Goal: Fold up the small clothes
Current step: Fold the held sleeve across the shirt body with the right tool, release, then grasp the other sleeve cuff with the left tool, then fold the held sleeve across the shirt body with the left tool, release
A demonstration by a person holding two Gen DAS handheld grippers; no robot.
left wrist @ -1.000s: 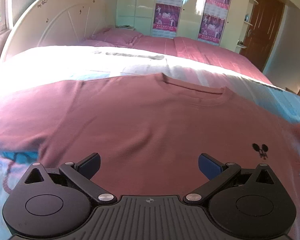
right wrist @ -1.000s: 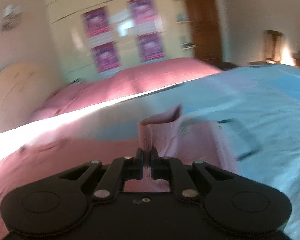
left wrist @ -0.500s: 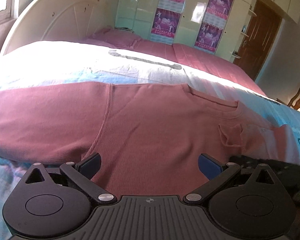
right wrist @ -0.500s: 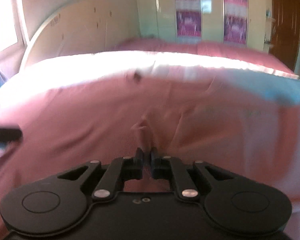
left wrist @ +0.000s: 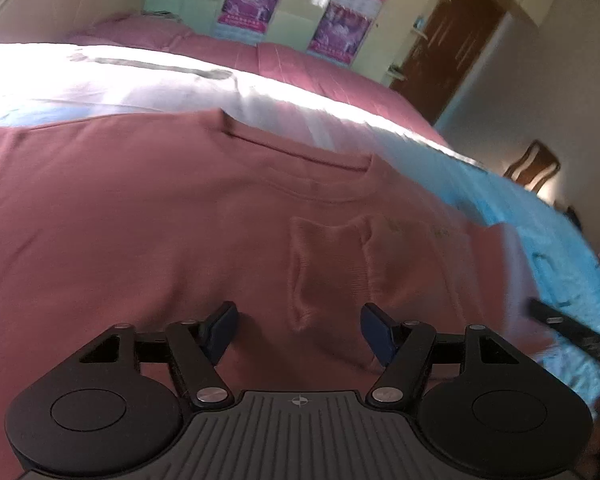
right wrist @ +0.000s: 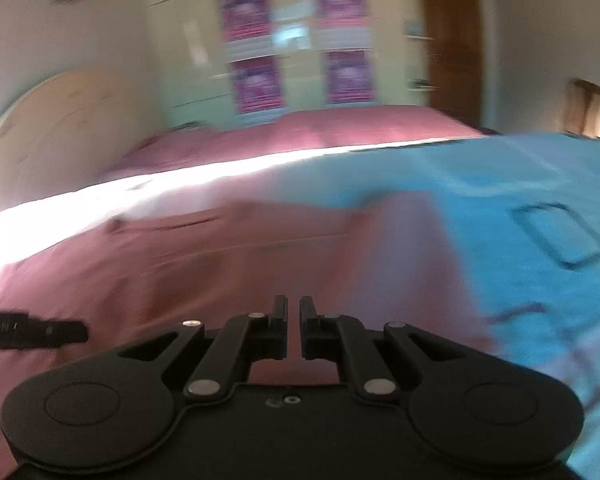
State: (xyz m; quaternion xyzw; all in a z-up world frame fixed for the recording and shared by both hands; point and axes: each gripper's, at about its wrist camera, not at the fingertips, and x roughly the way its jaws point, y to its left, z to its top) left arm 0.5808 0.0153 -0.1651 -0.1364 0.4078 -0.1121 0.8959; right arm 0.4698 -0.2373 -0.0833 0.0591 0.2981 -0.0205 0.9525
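Observation:
A dusty-pink shirt (left wrist: 148,216) lies flat on the bed, collar away from me. Its right sleeve (left wrist: 332,256) is folded in over the chest. My left gripper (left wrist: 298,330) is open and empty, low over the shirt's lower middle, just before the folded sleeve's cuff. My right gripper (right wrist: 293,322) has its jaws almost together with a narrow gap and holds nothing. It hovers over the shirt's right part (right wrist: 228,276). The right wrist view is blurred by motion.
The bed has a light blue sheet (right wrist: 540,208) to the right and a pink cover (left wrist: 308,68) behind. A headboard (right wrist: 60,120), a wardrobe with posters (left wrist: 296,4), a brown door (left wrist: 452,36) and a chair (left wrist: 534,164) stand beyond.
My right gripper laid the sleeve across the chest, let it go and pulled back to the right. My left gripper shifted towards the folded sleeve, its jaws a little narrower.

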